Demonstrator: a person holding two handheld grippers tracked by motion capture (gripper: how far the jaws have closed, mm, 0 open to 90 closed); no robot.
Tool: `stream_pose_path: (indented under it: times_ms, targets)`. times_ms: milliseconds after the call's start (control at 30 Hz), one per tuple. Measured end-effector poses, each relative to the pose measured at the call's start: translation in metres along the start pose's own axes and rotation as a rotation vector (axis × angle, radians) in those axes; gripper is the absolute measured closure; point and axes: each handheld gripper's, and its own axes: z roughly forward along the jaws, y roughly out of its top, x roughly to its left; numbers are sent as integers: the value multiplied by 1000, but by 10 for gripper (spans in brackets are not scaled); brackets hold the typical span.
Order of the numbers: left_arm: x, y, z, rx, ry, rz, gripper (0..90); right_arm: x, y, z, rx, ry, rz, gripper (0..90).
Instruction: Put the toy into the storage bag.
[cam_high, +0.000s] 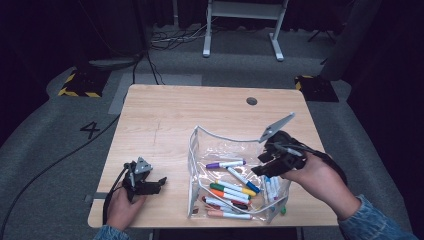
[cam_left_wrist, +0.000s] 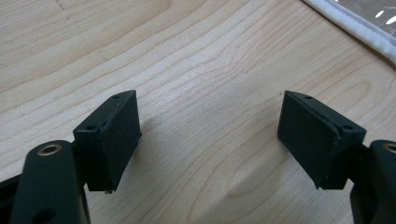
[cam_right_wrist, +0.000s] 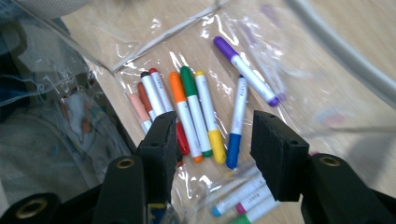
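Note:
A clear plastic pouch (cam_high: 220, 135) with a white zip rim lies open on the wooden table (cam_high: 165, 120). Inside it are several markers, among them a purple-capped one (cam_high: 226, 163) and a blue one (cam_high: 245, 180). My right gripper (cam_high: 262, 165) hovers over the pouch's right side, open, with nothing between its pads. In the right gripper view its jaws (cam_right_wrist: 212, 144) stand apart above the purple marker (cam_right_wrist: 245, 70), the blue marker (cam_right_wrist: 238, 121) and the orange, green and yellow ones. My left gripper (cam_high: 159, 182) rests open on bare wood left of the pouch, its jaws (cam_left_wrist: 210, 135) wide and empty.
The pouch's white rim (cam_left_wrist: 355, 28) shows at the top right of the left gripper view. A round cable hole (cam_high: 251, 101) sits near the table's far edge. A white desk frame (cam_high: 240, 25) stands on the floor beyond, and cables trail there.

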Motion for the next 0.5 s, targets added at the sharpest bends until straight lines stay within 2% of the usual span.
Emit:
stream_pose_path:
  times_ms: [167,300,500]
  targets:
    - [0,0,0,0,0,0,214,-19,-25,-20,-52,-33,66,522]
    - [0,0,0,1,0,-1,214,-38,-47,-30,-80,-56,141,535]
    - [0,0,0,0,0,0,214,-55,-69,-43,-156,-54,211,523]
